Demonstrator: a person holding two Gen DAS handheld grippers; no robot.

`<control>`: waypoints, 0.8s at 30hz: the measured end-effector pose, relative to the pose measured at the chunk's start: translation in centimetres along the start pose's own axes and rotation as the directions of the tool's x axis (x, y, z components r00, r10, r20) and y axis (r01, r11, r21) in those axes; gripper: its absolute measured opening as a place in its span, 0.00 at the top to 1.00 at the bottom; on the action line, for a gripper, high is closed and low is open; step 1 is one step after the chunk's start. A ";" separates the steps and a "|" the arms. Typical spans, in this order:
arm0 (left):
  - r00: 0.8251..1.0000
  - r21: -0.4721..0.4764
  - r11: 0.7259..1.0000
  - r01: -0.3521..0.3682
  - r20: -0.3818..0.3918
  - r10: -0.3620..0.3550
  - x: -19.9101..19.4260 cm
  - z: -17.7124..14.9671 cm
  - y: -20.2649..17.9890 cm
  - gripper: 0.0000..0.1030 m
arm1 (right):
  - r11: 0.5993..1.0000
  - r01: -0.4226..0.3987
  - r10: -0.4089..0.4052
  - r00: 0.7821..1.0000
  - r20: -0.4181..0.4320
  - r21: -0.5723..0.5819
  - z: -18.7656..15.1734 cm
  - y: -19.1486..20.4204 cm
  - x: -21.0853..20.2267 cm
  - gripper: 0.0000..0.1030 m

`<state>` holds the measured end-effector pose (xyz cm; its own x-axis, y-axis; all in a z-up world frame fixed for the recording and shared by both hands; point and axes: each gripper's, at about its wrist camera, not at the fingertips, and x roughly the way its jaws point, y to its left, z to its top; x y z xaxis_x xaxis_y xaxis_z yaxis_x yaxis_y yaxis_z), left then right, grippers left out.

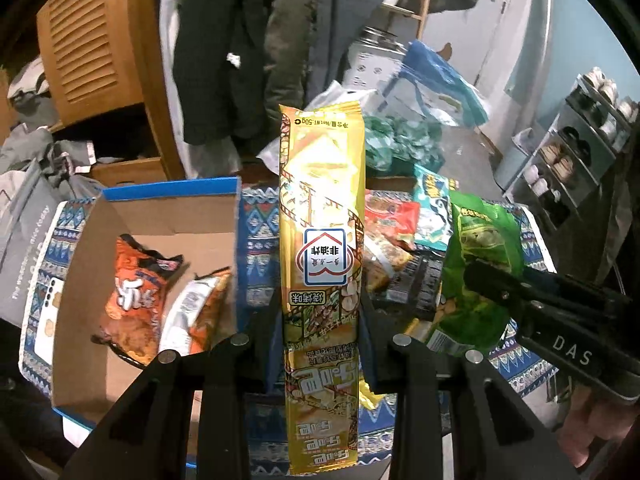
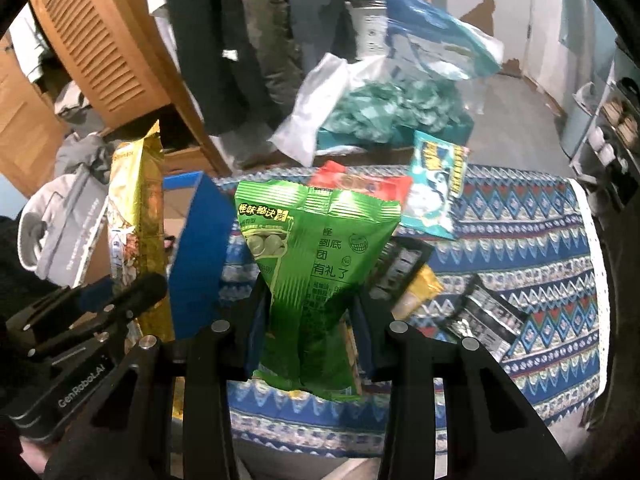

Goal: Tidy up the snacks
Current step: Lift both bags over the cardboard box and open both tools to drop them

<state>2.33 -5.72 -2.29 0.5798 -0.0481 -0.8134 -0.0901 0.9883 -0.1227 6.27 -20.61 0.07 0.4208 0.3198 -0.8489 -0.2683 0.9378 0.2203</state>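
My left gripper [image 1: 320, 320] is shut on a long yellow snack packet [image 1: 322, 216] and holds it upright above the table, just right of a cardboard box [image 1: 160, 216] with a blue rim. The box holds two orange snack bags [image 1: 136, 292]. My right gripper [image 2: 308, 320] is shut on a green snack bag [image 2: 316, 248] and holds it upright above the patterned tablecloth [image 2: 520, 248]. The green bag [image 1: 480, 248] and right gripper also show at the right of the left wrist view. The yellow packet [image 2: 136, 216] shows at the left of the right wrist view.
More snacks lie on the tablecloth: a red bag [image 2: 360, 184], a teal-and-white bag [image 2: 436, 188], dark packets [image 2: 484, 316] and a small yellow one [image 2: 420, 288]. A teal box of crumpled wrappers [image 2: 392, 112] stands behind the table. A wooden cabinet [image 2: 100, 48] is at the back left.
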 end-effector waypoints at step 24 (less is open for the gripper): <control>0.991 -0.151 0.981 -0.119 0.043 0.127 -2.0 0.4 12.7 0.69 | 0.982 -0.146 0.135 0.987 -0.092 -0.121 2.8 14.0 5.5 0.65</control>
<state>0.37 6.94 -1.99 0.5981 0.0839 -0.7970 -0.2799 0.9537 -0.1097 7.23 -5.33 -0.19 0.2988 0.4297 -0.8521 -0.4297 0.8578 0.2819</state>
